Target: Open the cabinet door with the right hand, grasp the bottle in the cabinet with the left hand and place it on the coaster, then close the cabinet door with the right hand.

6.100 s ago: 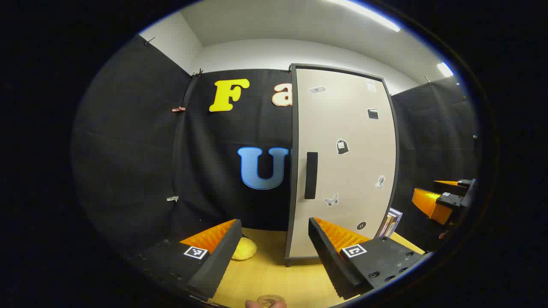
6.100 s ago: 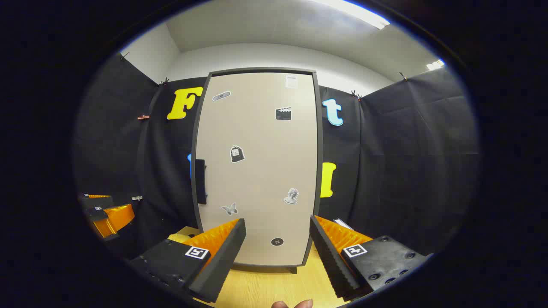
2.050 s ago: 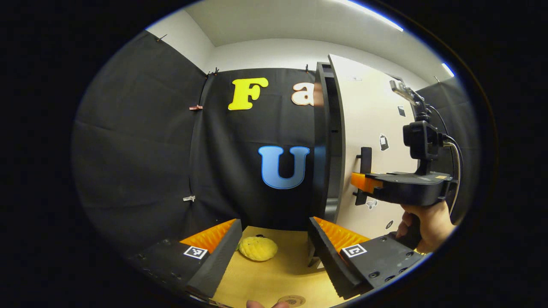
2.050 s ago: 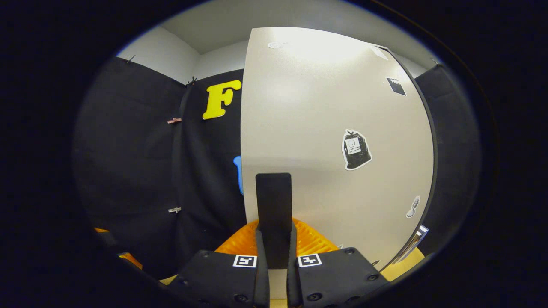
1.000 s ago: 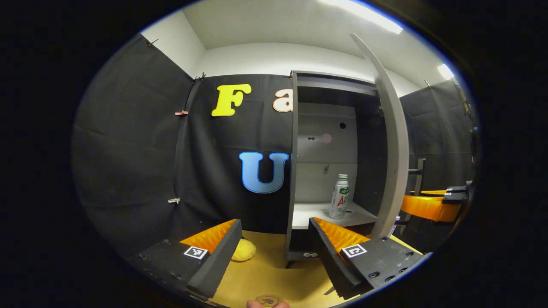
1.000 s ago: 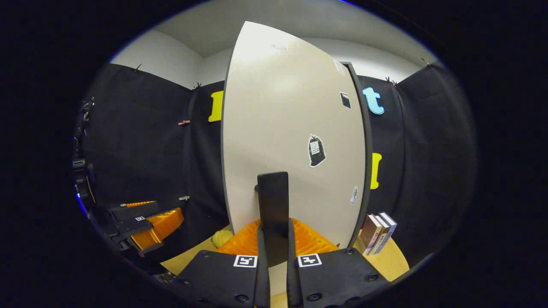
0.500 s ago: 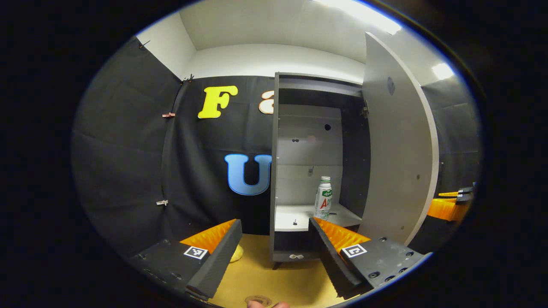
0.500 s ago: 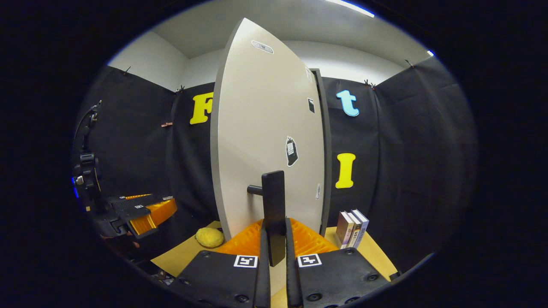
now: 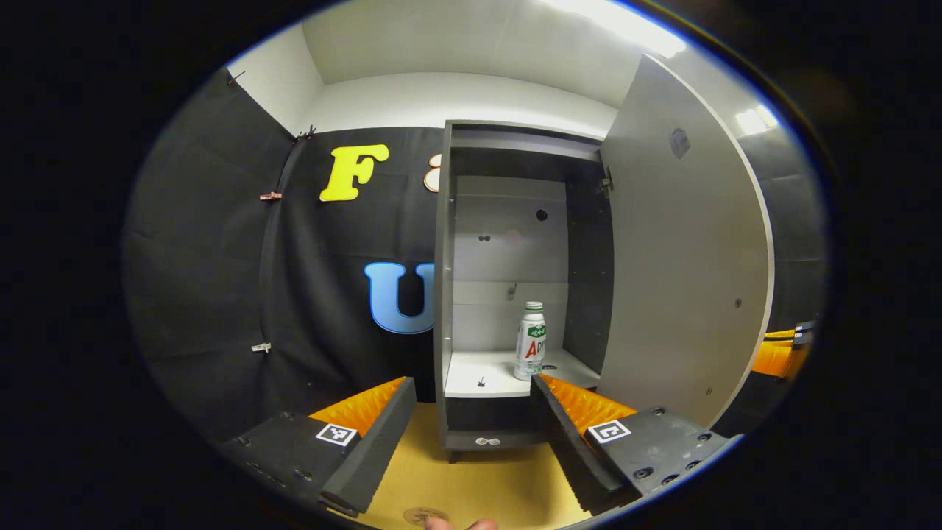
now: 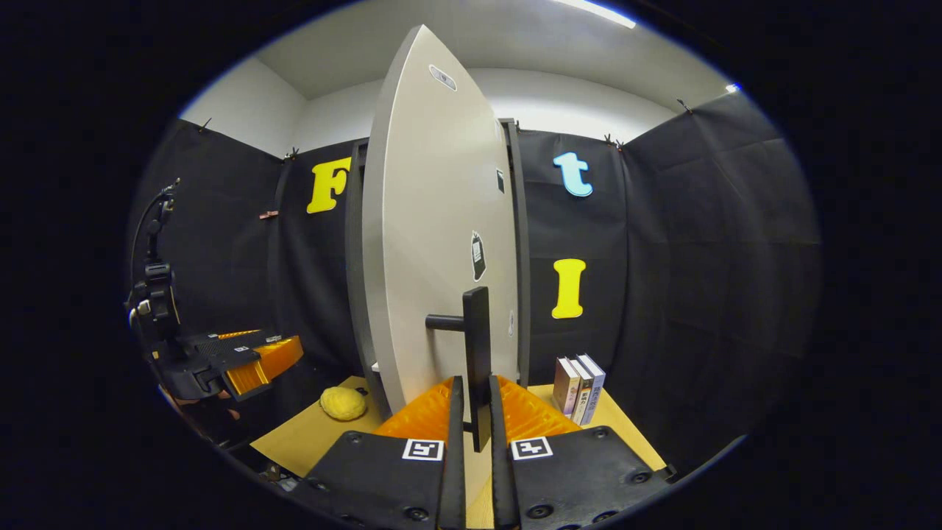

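Observation:
The cabinet (image 9: 442,280) stands open, its grey door (image 9: 684,258) swung far out to the right. A white bottle (image 9: 530,341) with a green and red label stands upright on the cabinet's white shelf. My left gripper (image 9: 471,430) is open in front of the cabinet, short of the bottle. A round coaster (image 9: 419,514) lies on the wooden table at the bottom edge. In the right gripper view the door (image 10: 434,243) is seen nearly edge-on, and my right gripper (image 10: 471,423) is shut on its black handle (image 10: 476,346). The left gripper (image 10: 243,361) shows far left there.
A yellow sponge-like lump (image 10: 343,403) lies on the wooden table (image 10: 309,438) left of the door. Three books (image 10: 578,386) stand upright right of the cabinet. Black cloth walls close in the back and sides. A fingertip (image 9: 456,524) shows at the bottom edge.
The right gripper has swung the door further open by its handle. The left gripper has shifted so the cabinet's inside and bottle sit more centrally ahead of it.

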Motion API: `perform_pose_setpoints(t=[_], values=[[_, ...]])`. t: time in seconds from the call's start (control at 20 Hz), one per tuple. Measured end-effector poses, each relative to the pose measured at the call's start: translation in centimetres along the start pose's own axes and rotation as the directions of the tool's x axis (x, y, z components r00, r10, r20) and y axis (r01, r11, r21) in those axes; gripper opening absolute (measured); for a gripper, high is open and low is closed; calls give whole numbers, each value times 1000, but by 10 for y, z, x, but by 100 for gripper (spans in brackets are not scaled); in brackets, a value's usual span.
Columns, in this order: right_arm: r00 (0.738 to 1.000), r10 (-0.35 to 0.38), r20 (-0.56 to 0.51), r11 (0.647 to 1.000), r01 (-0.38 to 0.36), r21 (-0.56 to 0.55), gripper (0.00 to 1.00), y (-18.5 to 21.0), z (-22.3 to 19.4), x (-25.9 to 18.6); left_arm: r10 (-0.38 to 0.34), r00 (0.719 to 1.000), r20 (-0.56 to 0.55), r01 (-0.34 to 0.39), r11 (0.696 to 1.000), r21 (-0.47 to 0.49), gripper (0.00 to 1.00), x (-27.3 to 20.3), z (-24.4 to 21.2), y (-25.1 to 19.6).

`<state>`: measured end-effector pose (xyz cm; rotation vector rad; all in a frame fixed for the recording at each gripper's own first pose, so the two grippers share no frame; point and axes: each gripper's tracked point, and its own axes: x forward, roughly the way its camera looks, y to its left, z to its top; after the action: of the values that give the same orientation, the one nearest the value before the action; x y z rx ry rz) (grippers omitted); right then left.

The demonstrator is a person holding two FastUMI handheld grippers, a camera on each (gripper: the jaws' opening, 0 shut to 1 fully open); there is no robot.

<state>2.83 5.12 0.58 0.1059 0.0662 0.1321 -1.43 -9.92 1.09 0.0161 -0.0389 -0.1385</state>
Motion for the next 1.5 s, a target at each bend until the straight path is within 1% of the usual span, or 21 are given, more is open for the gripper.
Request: perform_pose_setpoints(t=[0.2,0.3,0.45,0.5,0.7,0.75,0.85,1.0,1.15,1.25,1.4,1.45,1.5], values=[[999,-26,-19,999,27,36,18,-9,0,-2,-23,1000,1,23,1000,10,98,6,0,-14],[999,-44,-23,998,45,34,17,-16,0,-4,-34,999,-1,34,999,6,98,11,-1,-22],[997,-73,-22,997,74,30,13,-27,2,-7,-48,999,-3,48,999,8,98,18,0,-32],[996,-82,-23,996,82,35,13,-30,2,-8,-54,999,-2,54,999,9,99,20,1,-36],[992,-124,-29,991,125,45,13,-45,3,-12,-78,997,-5,78,997,14,98,30,1,-49],[991,-128,-28,990,129,51,13,-46,4,-12,-85,996,-6,85,996,15,98,33,1,-53],[993,-113,-31,991,115,64,13,-40,3,-11,-100,995,-9,100,995,17,99,40,0,-60],[993,-116,-27,992,118,51,13,-44,4,-11,-119,993,-9,119,993,22,98,51,0,-75],[992,-117,-35,990,119,70,13,-41,4,-16,-143,990,-2,143,989,27,98,72,1,-87],[995,-98,-36,989,101,104,13,-35,7,-19,-160,987,7,160,987,34,99,92,3,-97],[996,-92,-15,989,94,116,13,-28,13,-25,-177,984,13,176,984,18,98,133,0,-110],[994,-108,-11,987,108,115,13,-30,13,-26,-175,984,11,175,984,17,98,149,-1,-112],[995,-99,-16,987,100,125,24,-27,13,-30,-170,985,13,169,985,22,99,164,-1,-114]])
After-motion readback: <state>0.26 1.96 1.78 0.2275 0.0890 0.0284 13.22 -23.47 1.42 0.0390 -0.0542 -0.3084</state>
